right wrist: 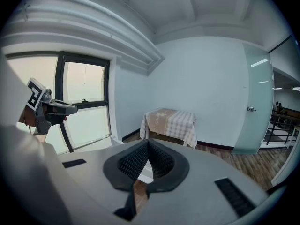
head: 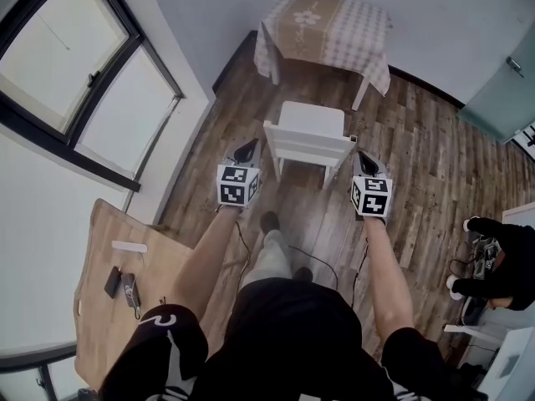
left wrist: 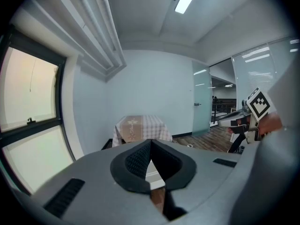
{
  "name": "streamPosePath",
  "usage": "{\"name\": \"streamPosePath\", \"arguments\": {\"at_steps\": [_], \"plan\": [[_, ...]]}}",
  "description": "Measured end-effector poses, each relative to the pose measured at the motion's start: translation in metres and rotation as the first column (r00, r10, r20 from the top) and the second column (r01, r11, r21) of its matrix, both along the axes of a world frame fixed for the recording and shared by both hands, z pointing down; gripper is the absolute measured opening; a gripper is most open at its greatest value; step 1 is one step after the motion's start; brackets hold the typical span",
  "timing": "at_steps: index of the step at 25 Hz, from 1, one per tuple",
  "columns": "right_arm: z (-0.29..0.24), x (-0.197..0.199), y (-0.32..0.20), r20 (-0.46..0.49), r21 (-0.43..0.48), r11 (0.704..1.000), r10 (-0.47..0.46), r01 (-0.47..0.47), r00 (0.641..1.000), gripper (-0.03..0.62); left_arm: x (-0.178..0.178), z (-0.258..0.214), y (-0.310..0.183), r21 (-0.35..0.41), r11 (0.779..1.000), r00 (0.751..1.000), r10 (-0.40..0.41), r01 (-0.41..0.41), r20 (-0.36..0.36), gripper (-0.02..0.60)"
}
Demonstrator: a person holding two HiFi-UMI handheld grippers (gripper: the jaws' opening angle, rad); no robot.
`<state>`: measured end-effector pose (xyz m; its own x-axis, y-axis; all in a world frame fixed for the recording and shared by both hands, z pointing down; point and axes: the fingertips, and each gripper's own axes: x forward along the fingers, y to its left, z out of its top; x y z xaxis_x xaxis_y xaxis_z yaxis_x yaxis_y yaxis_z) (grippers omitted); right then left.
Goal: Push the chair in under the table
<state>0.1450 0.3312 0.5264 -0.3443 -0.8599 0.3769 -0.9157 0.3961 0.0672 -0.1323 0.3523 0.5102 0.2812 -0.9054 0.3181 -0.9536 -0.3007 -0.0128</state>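
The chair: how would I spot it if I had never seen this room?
Start at the big window on the left wall, then find the small table with the checked cloth by the far wall. Just in front of it, on the wooden floor, stands the chair. It is all white with a slatted back, while the table is draped in beige checks.

No readable words, numbers or brand names anywhere, only black-and-white square code markers on the left cube of the left gripper and on the right cube of the right gripper, a white curled mark on the person's black left sleeve, too unclear to read
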Motion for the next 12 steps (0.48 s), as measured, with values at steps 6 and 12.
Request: {"name": "streamPosePath", "arguments": {"at_steps": [6, 12], "plan": [[0.011, -0.003, -0.041, -0.024, -0.029, 0.999, 0.022, -0.023, 0.999, 0.012, -0.006, 0.022, -0.045, -0.049, 0.999, 1.0, 0.019, -0.019, -0.005, 0.025], [0.026, -0.009, -0.078, -0.029, -0.05, 0.998, 0.047, -0.049, 0.998, 0.012, -0.013, 0.041, -0.083, -0.084, 0.995, 0.999, 0.049, -0.049, 0.002, 0.025]]}}
